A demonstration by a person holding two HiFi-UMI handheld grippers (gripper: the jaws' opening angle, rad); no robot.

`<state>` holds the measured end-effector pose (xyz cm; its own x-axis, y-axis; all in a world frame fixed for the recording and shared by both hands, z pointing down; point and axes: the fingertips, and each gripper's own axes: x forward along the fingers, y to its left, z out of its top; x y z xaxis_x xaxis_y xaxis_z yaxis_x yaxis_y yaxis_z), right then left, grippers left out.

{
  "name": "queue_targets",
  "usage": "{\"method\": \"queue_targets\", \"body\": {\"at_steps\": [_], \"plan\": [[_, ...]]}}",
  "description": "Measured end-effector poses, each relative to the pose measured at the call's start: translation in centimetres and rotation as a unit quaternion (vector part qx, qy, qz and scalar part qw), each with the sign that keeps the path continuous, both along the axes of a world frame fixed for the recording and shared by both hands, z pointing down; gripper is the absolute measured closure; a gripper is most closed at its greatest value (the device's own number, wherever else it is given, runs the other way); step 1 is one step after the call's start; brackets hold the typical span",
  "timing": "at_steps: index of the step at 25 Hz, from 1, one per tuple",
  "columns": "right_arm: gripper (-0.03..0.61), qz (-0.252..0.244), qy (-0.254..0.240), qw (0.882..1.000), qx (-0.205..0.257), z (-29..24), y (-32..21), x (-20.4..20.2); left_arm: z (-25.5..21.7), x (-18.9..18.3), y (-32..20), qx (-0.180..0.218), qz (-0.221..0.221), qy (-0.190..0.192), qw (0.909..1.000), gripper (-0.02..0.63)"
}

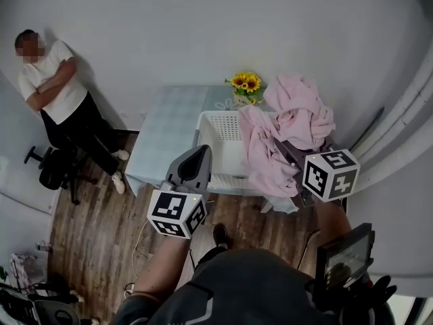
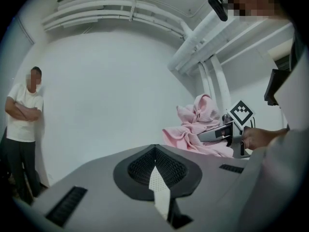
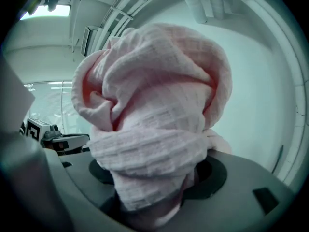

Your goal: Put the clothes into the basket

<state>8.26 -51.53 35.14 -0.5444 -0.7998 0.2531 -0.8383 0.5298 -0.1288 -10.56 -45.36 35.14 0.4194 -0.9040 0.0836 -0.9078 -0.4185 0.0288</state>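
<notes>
A person (image 1: 57,90) in a white T-shirt and dark trousers is leaning against the white wall (image 1: 203,26) with arms folded. A black office chair (image 1: 53,169) is standing just beside this person on the wooden floor (image 1: 101,242). A bunch of sunflowers (image 1: 245,83) is sitting at the far side of the table (image 1: 166,131), which is carrying a pale checked cloth. White pipes (image 1: 409,103) are running along the wall at the right.

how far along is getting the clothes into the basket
Done: nothing lies in the visible part of the white basket. In hand: the right tongs grip a bunched pink garment, hanging over the basket's right side. To do: lower it in and release; the left tongs are shut and empty.
</notes>
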Motion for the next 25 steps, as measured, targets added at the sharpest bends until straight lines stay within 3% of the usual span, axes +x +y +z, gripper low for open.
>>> {"method": "queue_targets", "body": {"at_steps": [7,12,18,25], "plan": [[0.229,0.013,0.035,0.999,-0.032,1.5,-1.5,-0.3,-0.9,0.3,-1.5,0.002,0.023,-0.006,0.9997,0.606],[0.228,0.020,0.063,0.994,-0.085,2.9,-1.7,-0.7,-2.4,0.3,-1.7,-0.009,0.038,-0.001,0.9993,0.606],[0.227,0.023,0.077,0.984,-0.161,12.0,-5.4,-3.3,2.6,-2.2,-5.9,-0.023,0.041,-0.009,0.9988,0.606],[0.227,0.029,0.093,0.973,-0.210,15.5,-7.2,-4.0,3.9,-2.5,-7.6,-0.037,0.059,-0.005,0.9976,0.604]]}}
